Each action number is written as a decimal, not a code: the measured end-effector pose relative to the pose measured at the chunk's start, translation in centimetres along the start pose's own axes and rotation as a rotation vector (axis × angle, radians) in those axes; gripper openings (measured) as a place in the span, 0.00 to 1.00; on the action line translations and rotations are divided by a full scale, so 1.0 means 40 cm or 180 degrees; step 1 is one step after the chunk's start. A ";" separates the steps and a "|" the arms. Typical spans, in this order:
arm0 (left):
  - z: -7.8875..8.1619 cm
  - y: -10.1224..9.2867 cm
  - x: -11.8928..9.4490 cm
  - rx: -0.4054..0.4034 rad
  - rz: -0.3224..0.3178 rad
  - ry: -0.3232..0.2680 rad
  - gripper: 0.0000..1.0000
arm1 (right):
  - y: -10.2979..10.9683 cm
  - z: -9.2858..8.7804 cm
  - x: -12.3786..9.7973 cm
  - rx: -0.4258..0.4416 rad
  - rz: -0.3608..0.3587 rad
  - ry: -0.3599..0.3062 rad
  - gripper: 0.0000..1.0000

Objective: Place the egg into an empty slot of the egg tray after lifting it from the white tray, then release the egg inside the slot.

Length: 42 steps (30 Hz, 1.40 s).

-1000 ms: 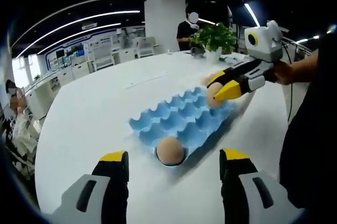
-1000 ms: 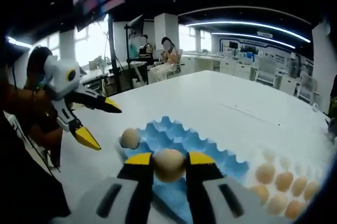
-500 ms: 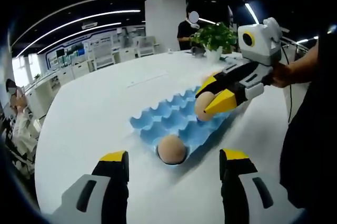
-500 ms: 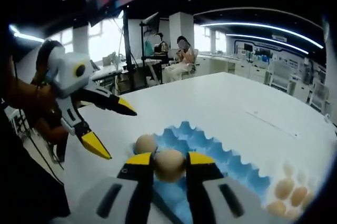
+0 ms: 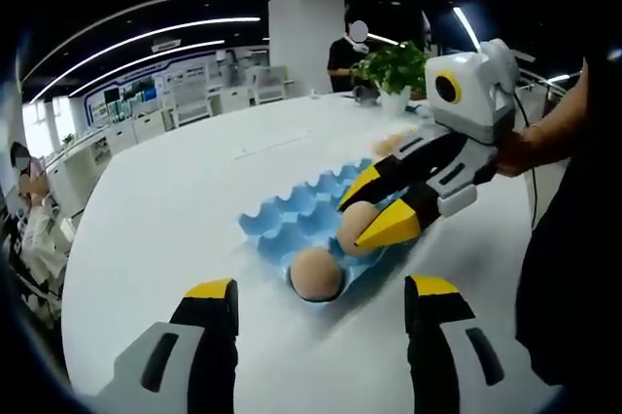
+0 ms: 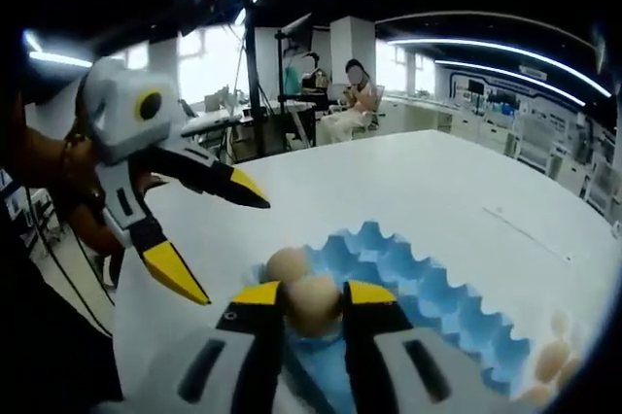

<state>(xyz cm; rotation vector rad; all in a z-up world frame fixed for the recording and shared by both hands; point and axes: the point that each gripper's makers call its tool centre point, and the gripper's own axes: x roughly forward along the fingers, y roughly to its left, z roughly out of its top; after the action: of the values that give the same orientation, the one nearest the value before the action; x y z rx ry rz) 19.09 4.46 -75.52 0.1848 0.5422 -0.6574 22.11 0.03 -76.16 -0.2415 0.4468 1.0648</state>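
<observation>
A blue egg tray (image 5: pixel 326 210) lies on the white table, with one egg (image 5: pixel 316 273) seated in its near corner slot. My right gripper (image 5: pixel 367 210) hangs over the tray's near end, shut on a second egg (image 5: pixel 355 227), just beside the seated one. In the right gripper view the held egg (image 6: pixel 313 303) sits between the yellow-tipped fingers, above the blue tray (image 6: pixel 418 302), with the seated egg (image 6: pixel 287 263) just behind it. My left gripper (image 5: pixel 316 302) stands open at the table's near side, nothing between its fingers; it appears again, the left gripper (image 6: pixel 219 234), to the left of the tray.
Several more eggs (image 6: pixel 549 370) lie at the far right on the table (image 6: pixel 428 190). A potted plant (image 5: pixel 394 69) stands at the table's far end. People sit and stand in the office background. A person's hand (image 5: pixel 520 147) holds the right gripper.
The right gripper has carried its egg along the tray toward the near end, down beside the seated egg. The left gripper has stayed still and open.
</observation>
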 end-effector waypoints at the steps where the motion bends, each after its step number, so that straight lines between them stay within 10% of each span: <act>1: 0.000 0.000 0.000 0.0000 0.0002 -0.0002 0.70 | 0.000 -0.002 0.002 -0.0004 0.0000 0.0009 0.23; 42: 0.010 -0.006 0.006 0.0024 -0.0027 -0.0009 0.70 | -0.010 -0.032 -0.007 -0.0152 -0.0005 0.0006 0.23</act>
<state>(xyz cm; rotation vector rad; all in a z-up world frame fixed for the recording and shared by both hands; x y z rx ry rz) 19.25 4.02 -75.33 0.1886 0.5380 -0.6681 22.06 -0.90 -77.18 -0.2851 0.4233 1.0747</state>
